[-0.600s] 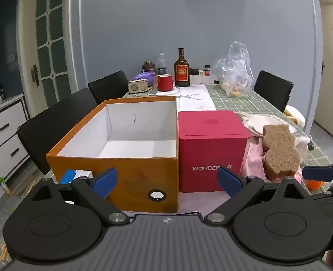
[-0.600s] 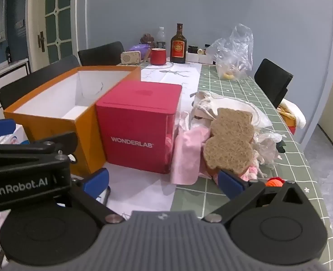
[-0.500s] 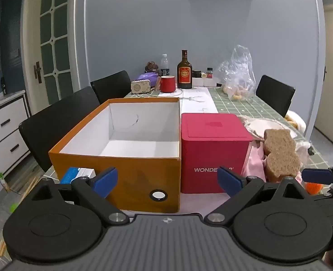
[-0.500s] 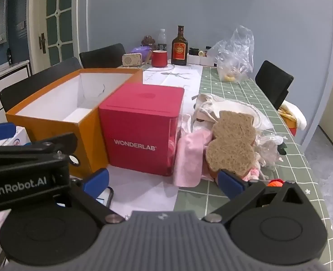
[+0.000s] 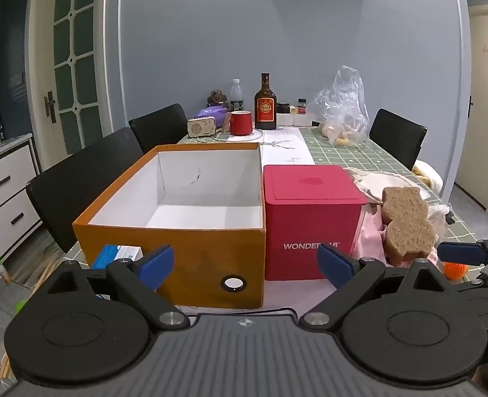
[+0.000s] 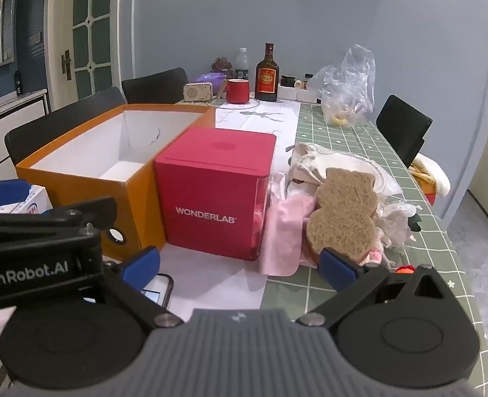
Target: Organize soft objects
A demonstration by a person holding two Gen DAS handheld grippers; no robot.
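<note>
With both the left gripper (image 5: 245, 263) and the right gripper (image 6: 239, 263) wide open and empty, the brown sponge (image 6: 341, 211) looks light and squashy, best pinched across its narrow middle.

Blue-grey wall (image 5: 277, 33), glazed door (image 5: 75, 66), black chairs (image 5: 88, 182) beside the green-checked table (image 6: 359, 152), white drawers (image 5: 6, 192).

WONDERLAB red box (image 5: 311, 221): lettering partly hidden behind left gripper (image 5: 245, 263) fingertip. Orange ball (image 5: 455, 269) right of box, mostly hidden. Phone (image 6: 158, 292) before box, half covered.
</note>
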